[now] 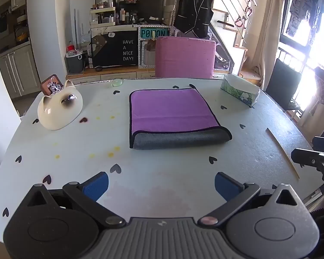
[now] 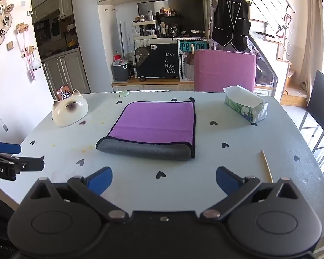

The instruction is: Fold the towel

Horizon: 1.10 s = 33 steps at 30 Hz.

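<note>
Towel (image 1: pixel 172 116) lies folded ahead of both claws, purple face up, grey underside showing along its near edge; left claw (image 1: pixel 161 186) and right claw (image 2: pixel 164 180) gape wide, holding nothing.

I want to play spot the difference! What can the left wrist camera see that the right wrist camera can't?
Only the left wrist view shows clothes hanging by the bright window and the right gripper poking in at its edge.

Only the right wrist view shows the photos and hooks on the wall, plus the left gripper at its side.

Both show the folded purple towel, the cat-shaped dish, the tissue box, the pink chair and the heart-dotted table. Both grippers are open, holding nothing.
</note>
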Each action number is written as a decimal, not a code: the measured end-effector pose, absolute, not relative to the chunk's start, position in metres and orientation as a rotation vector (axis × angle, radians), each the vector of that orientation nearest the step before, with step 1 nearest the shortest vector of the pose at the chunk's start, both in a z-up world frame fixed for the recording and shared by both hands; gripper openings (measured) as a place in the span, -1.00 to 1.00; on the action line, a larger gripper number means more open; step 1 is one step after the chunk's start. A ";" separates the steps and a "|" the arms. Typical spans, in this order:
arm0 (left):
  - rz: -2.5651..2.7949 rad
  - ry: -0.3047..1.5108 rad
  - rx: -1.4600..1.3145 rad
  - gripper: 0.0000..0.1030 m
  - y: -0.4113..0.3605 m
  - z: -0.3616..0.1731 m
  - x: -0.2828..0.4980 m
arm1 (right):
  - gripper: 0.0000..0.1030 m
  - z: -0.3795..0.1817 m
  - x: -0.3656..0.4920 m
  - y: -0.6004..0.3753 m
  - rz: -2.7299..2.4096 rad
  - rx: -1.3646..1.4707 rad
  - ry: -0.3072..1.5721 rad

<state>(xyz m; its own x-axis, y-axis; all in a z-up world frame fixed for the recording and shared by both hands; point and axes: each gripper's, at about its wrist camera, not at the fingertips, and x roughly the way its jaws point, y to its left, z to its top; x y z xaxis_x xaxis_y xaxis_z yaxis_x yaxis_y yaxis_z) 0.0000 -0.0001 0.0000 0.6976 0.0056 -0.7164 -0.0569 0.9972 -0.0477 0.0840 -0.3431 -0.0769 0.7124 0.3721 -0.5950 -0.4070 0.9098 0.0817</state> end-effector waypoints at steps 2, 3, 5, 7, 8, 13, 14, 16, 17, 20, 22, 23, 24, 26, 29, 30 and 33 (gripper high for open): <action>0.037 0.800 -0.066 1.00 0.000 0.000 0.000 | 0.99 -0.077 0.084 -0.343 0.435 -0.049 0.651; 0.037 0.800 -0.066 1.00 0.000 0.000 0.000 | 0.99 -0.077 0.084 -0.343 0.435 -0.050 0.651; 0.035 0.798 -0.066 1.00 -0.001 0.000 0.000 | 0.99 -0.077 0.083 -0.343 0.432 -0.055 0.648; 0.033 0.797 -0.069 1.00 0.000 0.000 0.000 | 0.99 -0.077 0.083 -0.343 0.431 -0.052 0.648; 0.032 0.797 -0.068 1.00 -0.001 0.000 0.000 | 0.99 -0.077 0.083 -0.343 0.431 -0.051 0.648; 0.032 0.797 -0.070 1.00 -0.001 -0.001 0.000 | 0.99 -0.077 0.082 -0.343 0.432 -0.051 0.645; 0.031 0.797 -0.071 1.00 -0.001 0.000 0.000 | 0.99 -0.077 0.082 -0.343 0.432 -0.051 0.645; 0.031 0.796 -0.070 1.00 -0.002 -0.001 0.000 | 0.99 -0.077 0.082 -0.343 0.433 -0.050 0.645; 0.031 0.796 -0.070 1.00 -0.005 -0.004 0.001 | 0.99 -0.076 0.082 -0.343 0.433 -0.048 0.644; 0.032 0.796 -0.071 1.00 -0.005 -0.004 0.001 | 0.99 -0.076 0.081 -0.342 0.434 -0.048 0.643; 0.030 0.796 -0.072 1.00 -0.004 -0.003 0.001 | 0.99 -0.077 0.080 -0.344 0.435 -0.048 0.643; 0.030 0.796 -0.072 1.00 -0.004 -0.003 0.001 | 0.99 -0.077 0.081 -0.343 0.435 -0.048 0.644; 0.030 0.796 -0.073 1.00 -0.005 -0.003 0.001 | 0.99 -0.077 0.082 -0.344 0.436 -0.047 0.645; 0.029 0.796 -0.073 1.00 -0.005 -0.003 0.001 | 0.99 -0.075 0.081 -0.343 0.435 -0.047 0.645; 0.029 0.795 -0.073 1.00 -0.006 -0.003 0.001 | 0.99 -0.076 0.081 -0.344 0.435 -0.046 0.645; 0.029 0.796 -0.074 1.00 -0.005 -0.003 0.001 | 0.99 -0.075 0.081 -0.344 0.435 -0.047 0.644; 0.028 0.796 -0.076 1.00 -0.005 -0.003 0.001 | 0.99 -0.076 0.081 -0.343 0.436 -0.046 0.645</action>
